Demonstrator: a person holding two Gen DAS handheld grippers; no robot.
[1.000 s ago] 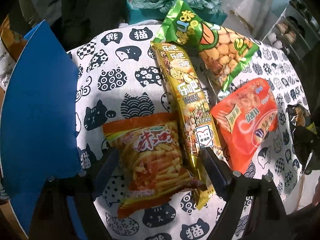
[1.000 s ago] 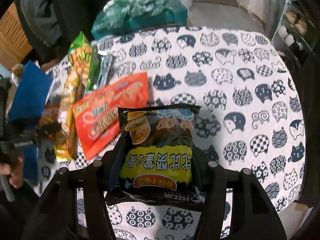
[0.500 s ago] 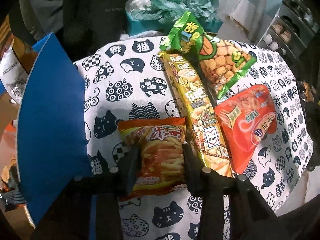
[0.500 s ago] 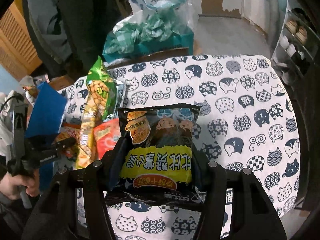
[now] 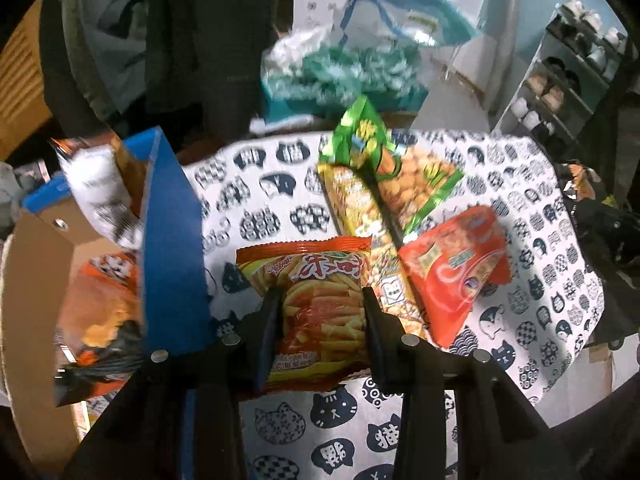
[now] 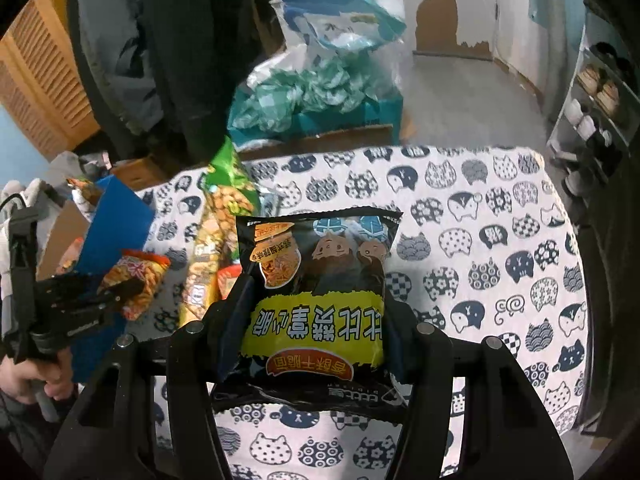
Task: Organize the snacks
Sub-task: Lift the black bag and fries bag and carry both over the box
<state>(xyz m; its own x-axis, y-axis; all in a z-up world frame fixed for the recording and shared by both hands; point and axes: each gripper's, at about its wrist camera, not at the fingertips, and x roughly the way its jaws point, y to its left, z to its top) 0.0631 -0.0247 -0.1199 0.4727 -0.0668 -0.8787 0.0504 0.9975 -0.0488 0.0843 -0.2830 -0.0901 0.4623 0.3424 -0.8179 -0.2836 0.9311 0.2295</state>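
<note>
Left gripper (image 5: 320, 312): jaws have just been closing, now clamped on the orange fries packet (image 5: 316, 300), lifted off the cat-print table (image 5: 256, 184) near its left edge. Right gripper (image 6: 316, 312): clenched on the black-and-yellow snack bag (image 6: 320, 292), held above the table's near edge.

Count on the table: 3 packets – long gold packet (image 5: 360, 216), green nut bag (image 5: 400, 168), red bag (image 5: 456, 268) – touching or overlapping along the left half. 2 in grippers.

Cardboard box with blue flap (image 5: 172, 240) sits against the table's left edge, some packets inside. Right half of the table is bare cloth.
</note>
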